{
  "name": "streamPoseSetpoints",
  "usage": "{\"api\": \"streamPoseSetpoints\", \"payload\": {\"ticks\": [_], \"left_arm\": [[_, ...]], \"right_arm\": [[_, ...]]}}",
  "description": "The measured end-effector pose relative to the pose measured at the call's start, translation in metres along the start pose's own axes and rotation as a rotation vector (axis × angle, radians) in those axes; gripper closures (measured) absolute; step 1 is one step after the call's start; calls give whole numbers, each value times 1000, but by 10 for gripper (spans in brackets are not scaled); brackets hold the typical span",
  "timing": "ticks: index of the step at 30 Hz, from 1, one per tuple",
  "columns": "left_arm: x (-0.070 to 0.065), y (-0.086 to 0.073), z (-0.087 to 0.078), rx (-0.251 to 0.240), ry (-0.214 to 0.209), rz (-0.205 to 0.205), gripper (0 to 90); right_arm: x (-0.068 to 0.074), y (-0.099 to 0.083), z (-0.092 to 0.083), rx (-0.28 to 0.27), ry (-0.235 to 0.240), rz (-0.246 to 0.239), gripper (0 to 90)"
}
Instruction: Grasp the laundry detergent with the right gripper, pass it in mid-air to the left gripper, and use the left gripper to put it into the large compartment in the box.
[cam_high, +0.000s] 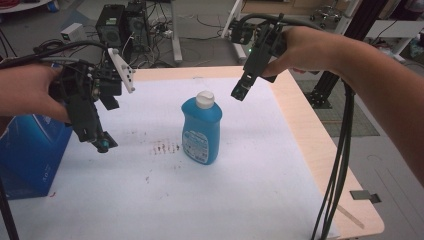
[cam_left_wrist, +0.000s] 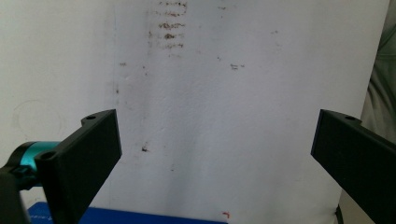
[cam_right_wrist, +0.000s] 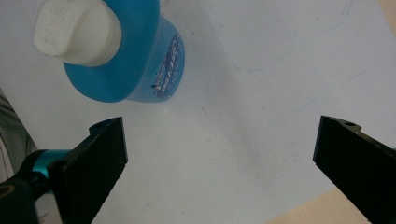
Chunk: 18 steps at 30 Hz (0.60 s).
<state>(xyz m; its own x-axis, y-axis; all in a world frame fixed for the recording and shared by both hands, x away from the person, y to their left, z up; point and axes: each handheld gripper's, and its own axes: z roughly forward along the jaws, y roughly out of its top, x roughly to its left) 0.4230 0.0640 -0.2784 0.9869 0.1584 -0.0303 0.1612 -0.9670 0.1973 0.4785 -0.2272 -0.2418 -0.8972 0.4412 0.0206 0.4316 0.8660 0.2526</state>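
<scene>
White table cover carries one blue bottle.

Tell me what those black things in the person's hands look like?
Each tool is black, with two flat jaws and a teal ring near one jaw. The left one carries a grey three-cornered plate. Black cables trail from the right one. Forearms are bare, no sleeves.

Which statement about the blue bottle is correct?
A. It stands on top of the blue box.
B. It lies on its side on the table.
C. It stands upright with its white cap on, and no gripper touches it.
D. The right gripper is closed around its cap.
C: the blue bottle stands upright on the white table cover, white cap on; the left gripper and the right gripper hang open, apart from it.
</scene>
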Motion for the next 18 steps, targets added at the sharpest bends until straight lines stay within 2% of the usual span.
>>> {"api": "streamPoseSetpoints", "payload": {"ticks": [4, 6, 9, 15, 18], "left_arm": [[0, -1, 1, -2, 4, 3, 17], [0, -1, 2, 1, 3, 5, 17], [0, -1, 1, -1, 3, 6, 16], [-1, -1, 2, -5, 5, 8, 17], [-2, -2, 3, 1, 5, 11, 17]], "right_arm": [[5, -10, 1, -35, -5, 30, 23], [10, -14, 2, -58, -16, 26, 23], [16, -20, 3, -81, -22, 60, 22], [28, -32, 13, -129, -1, 117, 23], [34, -38, 19, -155, 5, 130, 23]]}}
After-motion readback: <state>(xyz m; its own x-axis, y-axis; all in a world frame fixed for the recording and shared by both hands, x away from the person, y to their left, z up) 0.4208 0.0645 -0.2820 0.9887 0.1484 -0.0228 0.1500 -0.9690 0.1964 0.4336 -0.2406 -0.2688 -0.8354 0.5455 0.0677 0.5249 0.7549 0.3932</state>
